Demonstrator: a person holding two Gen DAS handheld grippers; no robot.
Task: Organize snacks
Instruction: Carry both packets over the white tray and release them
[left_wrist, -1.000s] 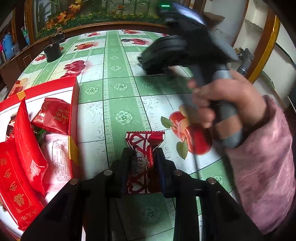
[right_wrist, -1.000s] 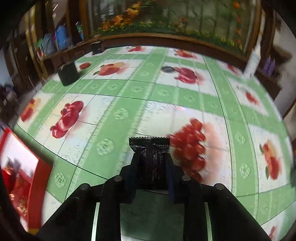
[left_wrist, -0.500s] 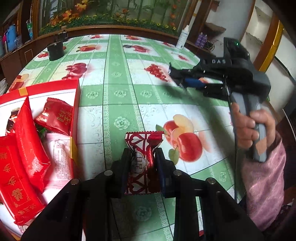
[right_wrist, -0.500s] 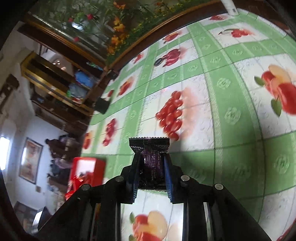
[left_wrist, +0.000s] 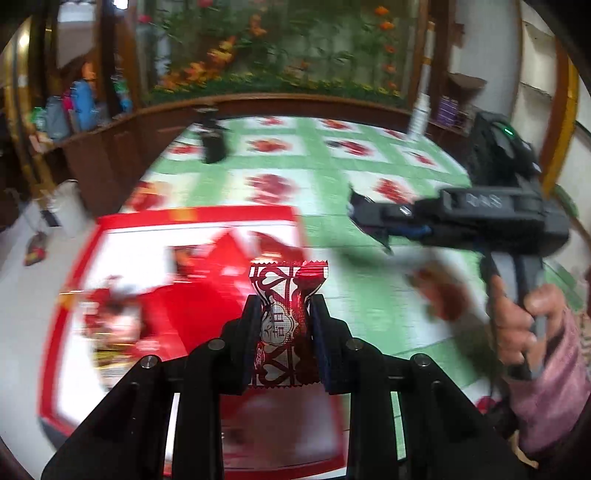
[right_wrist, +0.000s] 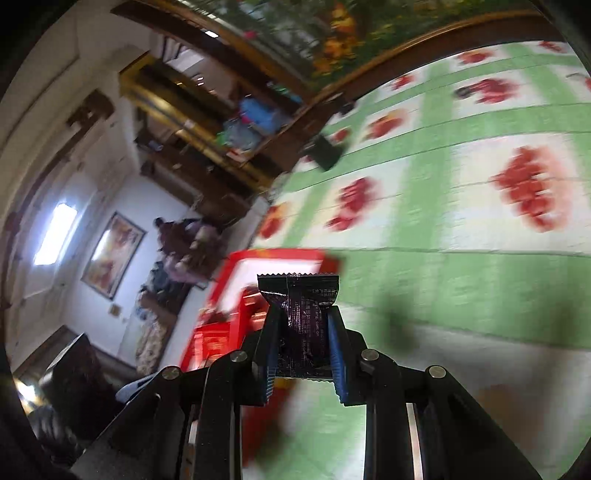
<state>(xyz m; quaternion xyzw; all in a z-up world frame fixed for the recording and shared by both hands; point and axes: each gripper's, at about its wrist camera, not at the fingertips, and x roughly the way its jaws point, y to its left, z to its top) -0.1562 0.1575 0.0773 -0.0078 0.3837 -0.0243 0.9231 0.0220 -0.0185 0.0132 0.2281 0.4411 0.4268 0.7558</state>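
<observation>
Between the two black fingers of the left gripper (left_wrist: 282, 325), in the left wrist view, sits a red-and-white wrapped candy (left_wrist: 282, 321), pinched across its middle with both jaws pressed on the wrapper. Its crimped top edge fans out toward twelve o'clock, free of the pads. Such a sweet should be very light; the film is thin and glossy, so it may slide unless squeezed across the firm filling, as it is now, and not by the flimsy sealed ends. Below and toward nine o'clock lies the red box (left_wrist: 192, 214), blurred, with red packets (left_wrist: 147, 314) inside; the candy appears to hang over its near part. At three o'clock the person's hand (left_wrist: 517, 325) holds the other gripper above the green fruit-print tablecloth (left_wrist: 325, 173).

Straight ahead in the right wrist view, the right gripper (right_wrist: 301, 350) is closed on a dark purple sachet (right_wrist: 301, 317), clamped across its body with its serrated upper seal spreading toward twelve o'clock. It looks equally light and crinkly, soft at the edges, and best held mid-body. The red box (right_wrist: 280, 256) shows at about ten o'clock, just beyond the sachet; the tablecloth (right_wrist: 443, 266) fills the side from one to four o'clock.
</observation>
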